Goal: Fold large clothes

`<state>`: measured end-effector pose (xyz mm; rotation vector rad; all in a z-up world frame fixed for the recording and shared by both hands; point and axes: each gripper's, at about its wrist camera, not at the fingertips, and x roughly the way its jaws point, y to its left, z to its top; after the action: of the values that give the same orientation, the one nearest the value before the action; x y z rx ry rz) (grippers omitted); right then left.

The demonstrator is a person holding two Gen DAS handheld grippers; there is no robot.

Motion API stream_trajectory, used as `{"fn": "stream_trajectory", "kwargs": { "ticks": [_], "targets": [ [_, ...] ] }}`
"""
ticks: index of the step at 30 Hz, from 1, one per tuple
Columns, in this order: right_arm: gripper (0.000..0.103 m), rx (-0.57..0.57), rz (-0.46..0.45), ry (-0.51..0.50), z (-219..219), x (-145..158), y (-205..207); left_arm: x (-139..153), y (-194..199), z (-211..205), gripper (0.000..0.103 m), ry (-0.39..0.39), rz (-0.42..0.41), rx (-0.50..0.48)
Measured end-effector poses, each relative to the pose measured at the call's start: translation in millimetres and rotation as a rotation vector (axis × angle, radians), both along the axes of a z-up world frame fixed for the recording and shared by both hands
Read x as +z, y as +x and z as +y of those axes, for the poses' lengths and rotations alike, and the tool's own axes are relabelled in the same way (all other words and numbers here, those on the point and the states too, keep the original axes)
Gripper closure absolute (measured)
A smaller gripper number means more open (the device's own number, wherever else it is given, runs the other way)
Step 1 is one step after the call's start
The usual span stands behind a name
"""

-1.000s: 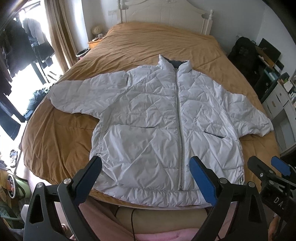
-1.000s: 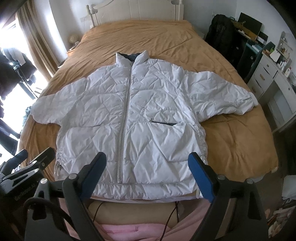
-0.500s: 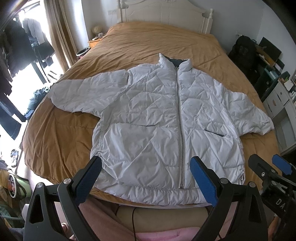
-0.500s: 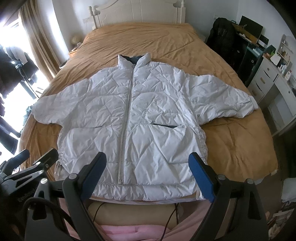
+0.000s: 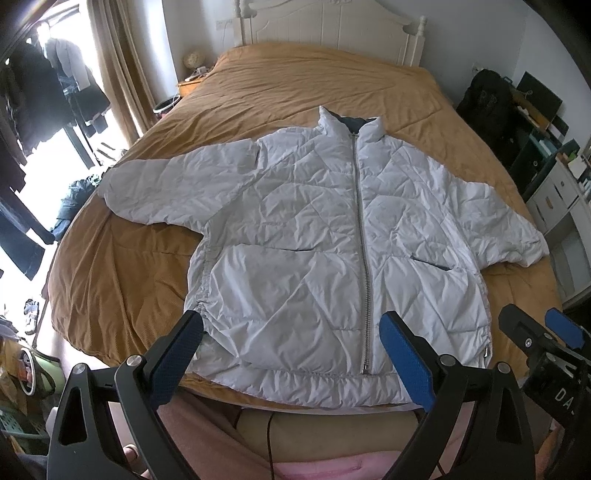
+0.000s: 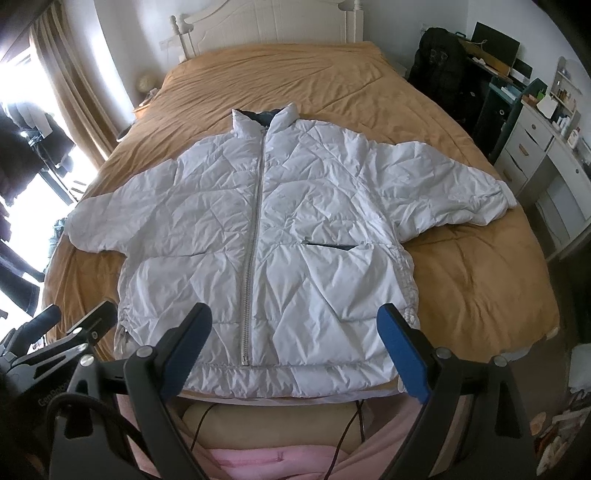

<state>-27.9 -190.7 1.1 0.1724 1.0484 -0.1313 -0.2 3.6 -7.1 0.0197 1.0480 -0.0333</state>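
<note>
A white quilted puffer jacket (image 5: 314, 236) lies flat and zipped on the bed, front up, collar towards the headboard, both sleeves spread out. It also shows in the right wrist view (image 6: 280, 240). Its hem lies at the bed's near edge. My left gripper (image 5: 291, 336) is open and empty, held above the hem's left half. My right gripper (image 6: 295, 328) is open and empty, above the hem's right half. The right gripper also shows at the edge of the left wrist view (image 5: 539, 332).
The bed has a tan quilt (image 5: 314, 81) and a white headboard (image 5: 328, 26). A window with curtains and hanging clothes (image 5: 44, 110) is at the left. A desk, white drawers (image 6: 535, 155) and a black bag (image 6: 439, 62) stand at the right.
Both grippers have drifted slightly back from the jacket; the jacket sits a little lower in view. Nothing was grasped.
</note>
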Motion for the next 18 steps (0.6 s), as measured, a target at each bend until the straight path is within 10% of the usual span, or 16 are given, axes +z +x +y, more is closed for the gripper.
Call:
{"fn": "stream_trajectory", "kwargs": {
  "ticks": [18],
  "targets": [
    [0.008,0.001,-0.004,-0.011,3.0,0.3,-0.5,0.1,0.7,0.7,0.006,-0.001,0.009,0.000]
  ]
}}
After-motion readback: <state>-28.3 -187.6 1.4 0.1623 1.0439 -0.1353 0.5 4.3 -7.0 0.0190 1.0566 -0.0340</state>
